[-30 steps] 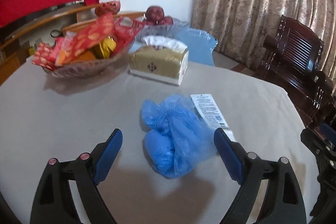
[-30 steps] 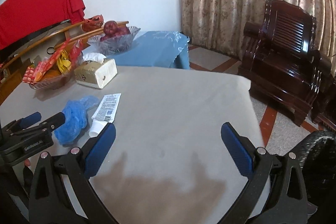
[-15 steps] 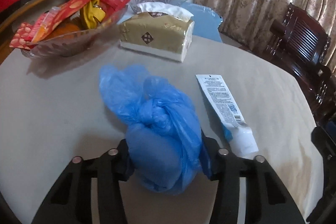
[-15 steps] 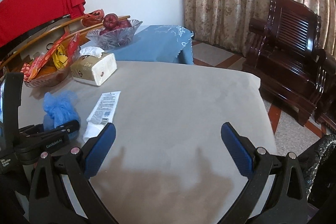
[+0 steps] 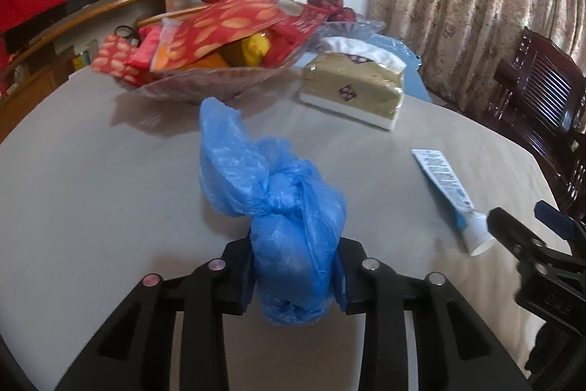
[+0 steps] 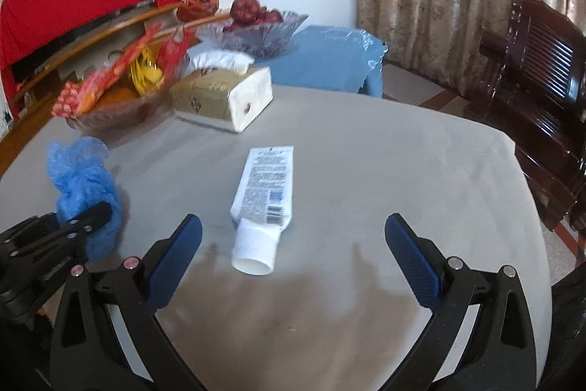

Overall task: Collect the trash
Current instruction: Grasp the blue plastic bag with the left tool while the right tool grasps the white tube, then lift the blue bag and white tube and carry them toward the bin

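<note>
My left gripper [image 5: 295,275] is shut on a knotted blue plastic bag [image 5: 282,207] and holds it just above the grey table [image 5: 91,200]; the bag also shows at the left of the right wrist view [image 6: 82,185]. A white tube with a printed label [image 6: 265,193] lies on the table, cap toward me. My right gripper [image 6: 293,257] is open and empty, with the tube's cap just ahead between the fingers. The tube also shows in the left wrist view [image 5: 448,193].
A glass bowl of red snack packets [image 5: 216,61] and a gold tissue pack [image 5: 353,90] stand at the far side of the table. A fruit bowl [image 6: 262,32] sits on a blue-covered stand behind. A dark wooden chair [image 6: 538,90] stands to the right.
My left gripper closed on the blue bag and raised it off the table. My right gripper moved left toward the tube, which now lies between its open fingers.
</note>
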`<state>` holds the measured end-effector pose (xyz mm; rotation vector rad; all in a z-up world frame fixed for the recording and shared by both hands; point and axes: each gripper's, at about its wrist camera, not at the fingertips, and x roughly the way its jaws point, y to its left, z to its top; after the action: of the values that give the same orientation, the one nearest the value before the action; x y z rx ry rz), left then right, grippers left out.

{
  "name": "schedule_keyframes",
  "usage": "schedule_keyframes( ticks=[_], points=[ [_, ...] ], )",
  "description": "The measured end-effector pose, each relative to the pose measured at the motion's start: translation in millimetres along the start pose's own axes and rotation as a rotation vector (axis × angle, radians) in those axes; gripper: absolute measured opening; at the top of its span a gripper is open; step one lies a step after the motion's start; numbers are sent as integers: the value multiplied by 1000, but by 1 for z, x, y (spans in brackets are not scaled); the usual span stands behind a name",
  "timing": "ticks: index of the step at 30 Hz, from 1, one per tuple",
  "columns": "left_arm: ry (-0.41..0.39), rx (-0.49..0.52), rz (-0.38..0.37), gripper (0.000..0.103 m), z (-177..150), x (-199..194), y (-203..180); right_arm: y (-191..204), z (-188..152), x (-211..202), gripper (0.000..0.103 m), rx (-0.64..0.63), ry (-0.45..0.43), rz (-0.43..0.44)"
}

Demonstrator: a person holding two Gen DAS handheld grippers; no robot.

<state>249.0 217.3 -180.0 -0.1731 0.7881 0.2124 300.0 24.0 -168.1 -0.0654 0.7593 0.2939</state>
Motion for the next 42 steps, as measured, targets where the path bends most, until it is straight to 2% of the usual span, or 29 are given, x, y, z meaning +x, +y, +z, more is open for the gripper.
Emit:
schedule_keyframes(
  ticks=[7,11,16,21,29,42],
  points=[
    [5,-18,-18,33,1,4,7,7,6,32,72,-2,107,16],
    [4,-21,-33,33,0,3,4,13,5,40,41,-14,143,58],
    [-1,-17,-46,33,-1,-3,-3,16,4,25,41,-34,119,72],
    [-30,-17,-59,33,0,-22,-11,7,4,-9,39,-30,67,85],
    [-110,18,-93,33,6,-70,-38,-14,10,-71,39,-20,-17,84],
    [-173,60,-162,33,4,-137,-84,-51,6,-167,37,-12,-128,77]
  ],
)
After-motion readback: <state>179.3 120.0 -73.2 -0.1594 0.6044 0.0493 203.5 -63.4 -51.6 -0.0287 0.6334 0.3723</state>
